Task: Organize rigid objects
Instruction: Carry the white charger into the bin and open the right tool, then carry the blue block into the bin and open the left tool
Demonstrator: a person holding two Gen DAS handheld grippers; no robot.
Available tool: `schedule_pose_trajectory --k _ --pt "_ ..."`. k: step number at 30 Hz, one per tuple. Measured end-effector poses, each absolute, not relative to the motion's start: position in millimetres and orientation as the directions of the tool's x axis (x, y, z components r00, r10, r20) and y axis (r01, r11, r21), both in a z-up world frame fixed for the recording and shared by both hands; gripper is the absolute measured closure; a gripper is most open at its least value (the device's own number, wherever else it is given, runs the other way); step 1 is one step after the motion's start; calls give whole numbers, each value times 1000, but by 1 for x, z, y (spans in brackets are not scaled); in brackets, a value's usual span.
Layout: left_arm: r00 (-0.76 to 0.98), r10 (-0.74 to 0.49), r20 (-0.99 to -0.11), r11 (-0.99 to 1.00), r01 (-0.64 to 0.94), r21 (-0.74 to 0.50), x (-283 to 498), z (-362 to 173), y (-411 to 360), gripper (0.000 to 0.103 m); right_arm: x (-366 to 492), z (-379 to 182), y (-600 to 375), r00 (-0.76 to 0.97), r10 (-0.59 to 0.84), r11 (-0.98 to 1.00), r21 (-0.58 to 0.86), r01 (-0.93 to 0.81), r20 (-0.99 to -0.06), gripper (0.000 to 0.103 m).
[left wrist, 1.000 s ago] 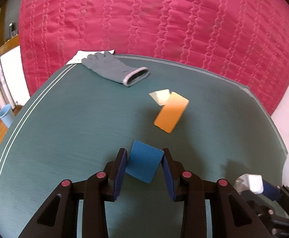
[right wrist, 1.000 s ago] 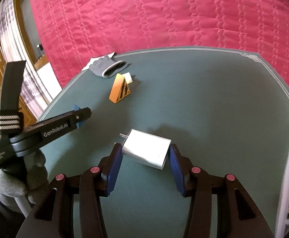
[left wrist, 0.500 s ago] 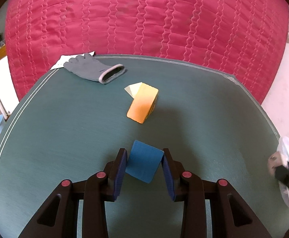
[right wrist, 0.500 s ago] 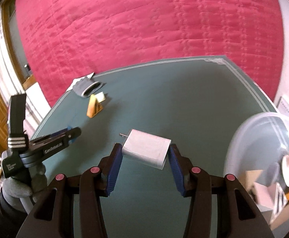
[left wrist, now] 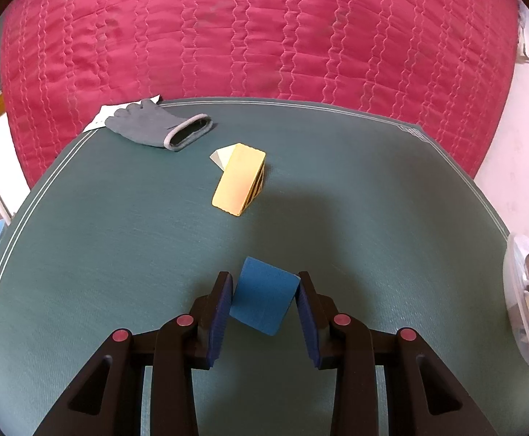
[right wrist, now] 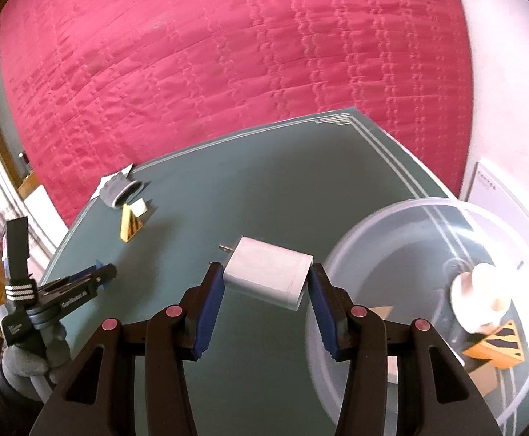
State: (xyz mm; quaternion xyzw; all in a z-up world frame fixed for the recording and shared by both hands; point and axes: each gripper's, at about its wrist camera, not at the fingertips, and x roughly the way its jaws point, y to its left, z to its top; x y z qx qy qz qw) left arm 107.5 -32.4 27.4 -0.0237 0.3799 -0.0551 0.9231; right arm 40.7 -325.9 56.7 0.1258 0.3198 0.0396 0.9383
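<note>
My left gripper [left wrist: 264, 305] is shut on a blue block [left wrist: 262, 299], held above the green table [left wrist: 119, 254]. My right gripper [right wrist: 266, 283] is shut on a white plug adapter [right wrist: 268, 276] with its prongs pointing left, just left of a clear plastic bowl [right wrist: 428, 290]. The bowl holds a white piece, an orange striped wedge [right wrist: 497, 345] and a cardboard-coloured piece. On the table lies an orange wedge with black stripes [left wrist: 240, 183] beside a pale yellow piece [left wrist: 222, 156]. The left gripper [right wrist: 82, 287] shows at the left of the right wrist view, in a gloved hand.
A grey glove [left wrist: 155, 129] lies on a white paper [left wrist: 111, 114] at the table's far left corner. A red quilted cover [left wrist: 264, 36] fills the background. The bowl [left wrist: 526, 309] sits at the table's right edge. A white card [right wrist: 500, 200] lies beyond the bowl.
The right gripper has swung right with the adapter, bringing the clear bowl into its view. The left gripper has shifted a little, still holding the blue block.
</note>
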Motion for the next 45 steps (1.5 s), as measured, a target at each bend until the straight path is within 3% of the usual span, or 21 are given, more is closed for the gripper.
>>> schedule_pose_trajectory --k 13,45 --pt "707 -106 -699 994 87 -63 104 27 -38 65 29 56 -377 806 37 955 258 146 -591 54" --pt "702 -117 -702 982 186 23 92 33 -103 65 11 38 -428 807 -56 938 247 245 -588 52"
